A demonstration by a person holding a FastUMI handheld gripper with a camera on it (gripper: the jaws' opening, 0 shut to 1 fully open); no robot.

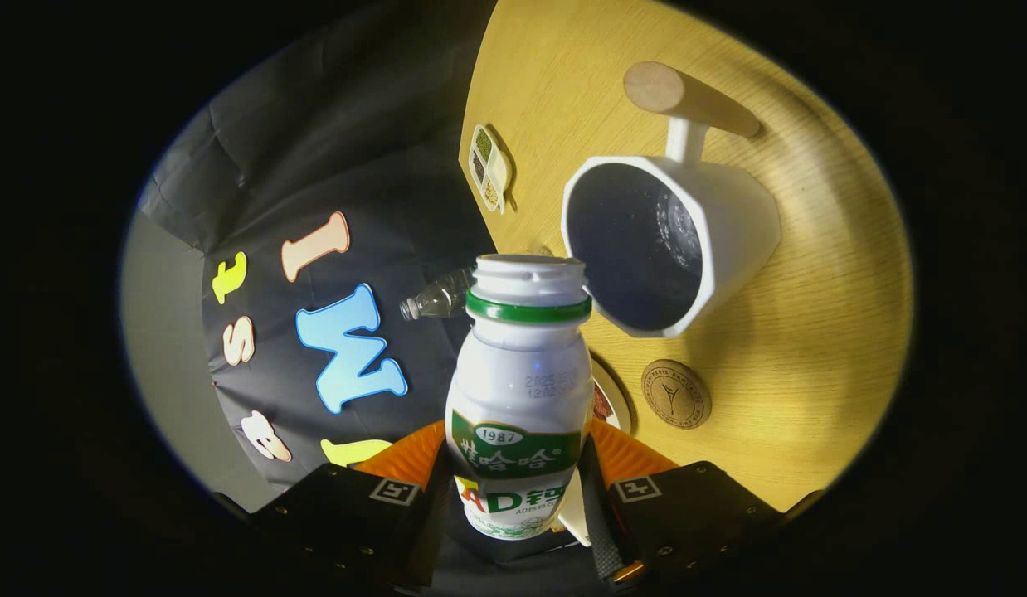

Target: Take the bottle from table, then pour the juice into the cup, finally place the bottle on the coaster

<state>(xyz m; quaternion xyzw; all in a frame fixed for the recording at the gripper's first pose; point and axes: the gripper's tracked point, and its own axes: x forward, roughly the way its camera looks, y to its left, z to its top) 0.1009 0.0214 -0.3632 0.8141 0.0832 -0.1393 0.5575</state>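
My gripper [518, 485] is shut on a small white bottle [520, 390] with a green neck ring and a green label. Both fingers press on its lower body. The bottle is lifted and the whole view is rolled, so the wooden table [812, 332] stands to its right. The bottle's open mouth sits right beside the rim of a white cup [671, 240] with a dark inside and a wooden handle. A round brown coaster [676, 393] lies on the table just below the cup, to the right of the bottle.
A small white tray [489, 168] with several compartments of dark grains sits near the table's edge beyond the cup. A clear plastic bottle [437, 297] lies behind my bottle's neck. A plate's rim [615, 398] peeks out beside the bottle.
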